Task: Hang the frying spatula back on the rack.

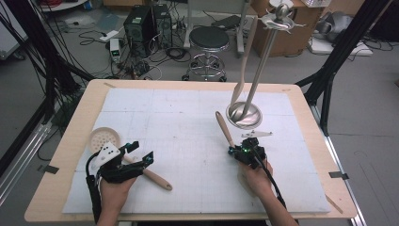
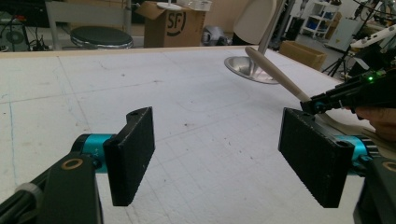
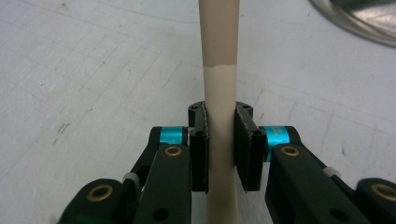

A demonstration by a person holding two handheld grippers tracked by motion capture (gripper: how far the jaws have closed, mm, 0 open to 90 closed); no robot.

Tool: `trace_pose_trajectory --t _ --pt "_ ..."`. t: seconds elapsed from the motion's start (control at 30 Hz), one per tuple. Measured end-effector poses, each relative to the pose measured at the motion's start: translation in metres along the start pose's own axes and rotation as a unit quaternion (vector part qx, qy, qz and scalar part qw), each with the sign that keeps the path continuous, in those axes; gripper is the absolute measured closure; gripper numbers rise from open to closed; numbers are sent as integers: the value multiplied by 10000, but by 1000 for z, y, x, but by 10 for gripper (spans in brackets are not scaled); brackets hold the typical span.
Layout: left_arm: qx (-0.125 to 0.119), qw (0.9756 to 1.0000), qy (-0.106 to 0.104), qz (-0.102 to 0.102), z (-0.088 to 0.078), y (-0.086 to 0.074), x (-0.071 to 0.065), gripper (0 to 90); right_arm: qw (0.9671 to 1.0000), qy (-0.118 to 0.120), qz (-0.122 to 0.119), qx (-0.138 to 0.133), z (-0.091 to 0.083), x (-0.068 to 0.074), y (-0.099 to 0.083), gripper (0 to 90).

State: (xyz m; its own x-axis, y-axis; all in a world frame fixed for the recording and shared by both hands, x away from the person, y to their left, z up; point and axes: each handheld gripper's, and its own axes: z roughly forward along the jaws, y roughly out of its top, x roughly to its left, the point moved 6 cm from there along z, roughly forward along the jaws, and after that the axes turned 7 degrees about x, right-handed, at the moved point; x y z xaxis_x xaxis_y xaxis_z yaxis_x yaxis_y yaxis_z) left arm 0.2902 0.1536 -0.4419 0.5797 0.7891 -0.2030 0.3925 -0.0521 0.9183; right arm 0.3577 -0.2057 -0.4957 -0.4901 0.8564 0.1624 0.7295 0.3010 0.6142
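Beige utensil handle (image 3: 219,93) squarely between the right tongs (image 3: 220,142), apparently clamped.

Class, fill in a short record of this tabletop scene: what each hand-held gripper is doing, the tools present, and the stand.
right hand-held gripper: shut on beige utensil handle
left hand-held gripper: open, nothing between its jaws
skimmer: lies flat by the left hand-held gripper
utensil stand: upright, far right of white mat
spatula: hangs on stand

High view overhead, facing forward-down; both gripper views low, close, sharing the white mat (image 1: 188,136).
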Motion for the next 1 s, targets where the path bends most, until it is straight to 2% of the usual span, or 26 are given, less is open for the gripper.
trace_pose_trajectory --t 0.3,0.47,0.57,0.77,0.87,1.0 --pt "4 10000 -14 11 0 0 -1 277 9986 -185 89 -478 -31 -14 9 783" --pt "19 10000 -8 14 1 0 -1 276 9965 -153 313 -755 -51 -28 14 783" --pt "26 10000 -13 24 1 0 -1 276 9931 -169 491 -1048 -66 -35 20 783" --pt "30 10000 -12 20 1 0 -1 276 9866 -327 533 -1505 -98 -43 34 782" --pt "44 10000 -7 45 1 0 -2 276 9817 -345 617 -1769 -114 -45 43 783" --pt "21 10000 -17 28 1 0 -2 277 9748 -328 583 -2128 -131 -46 55 782"
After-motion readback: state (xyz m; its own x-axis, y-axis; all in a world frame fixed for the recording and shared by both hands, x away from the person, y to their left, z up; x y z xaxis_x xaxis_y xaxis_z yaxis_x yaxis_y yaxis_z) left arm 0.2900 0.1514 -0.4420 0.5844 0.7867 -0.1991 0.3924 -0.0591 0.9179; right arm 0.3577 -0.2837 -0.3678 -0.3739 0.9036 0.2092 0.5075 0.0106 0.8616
